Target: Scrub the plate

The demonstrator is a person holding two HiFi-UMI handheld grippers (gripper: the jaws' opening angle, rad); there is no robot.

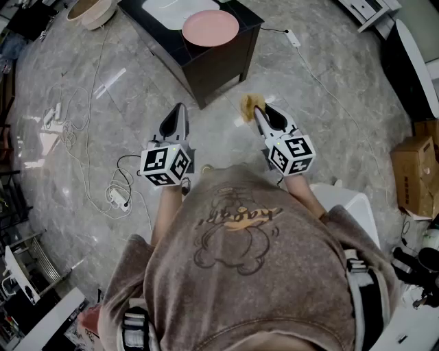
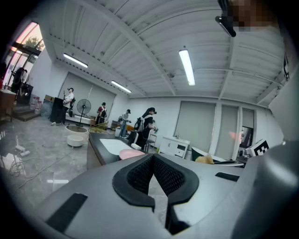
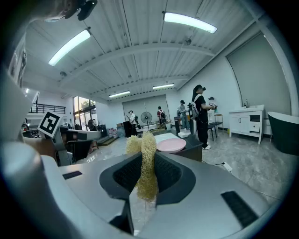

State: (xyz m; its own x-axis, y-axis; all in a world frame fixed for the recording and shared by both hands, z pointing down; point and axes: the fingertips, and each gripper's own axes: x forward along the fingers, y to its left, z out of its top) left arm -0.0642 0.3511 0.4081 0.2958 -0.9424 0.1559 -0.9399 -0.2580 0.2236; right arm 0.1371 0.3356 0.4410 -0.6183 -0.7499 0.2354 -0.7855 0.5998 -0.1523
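A pink plate lies on a low black table ahead of me, beside a white sink basin. My right gripper is shut on a yellow mesh scrubber, held well short of the table. In the right gripper view the scrubber stands pinched between the jaws, with the plate beyond it. My left gripper is shut with nothing in it, level with the right one. Its view shows the plate and the table further off.
White cables and a power strip trail over the marble floor at left. A beige basin stands far left of the table. Cardboard boxes sit at right. Several people stand in the background of both gripper views.
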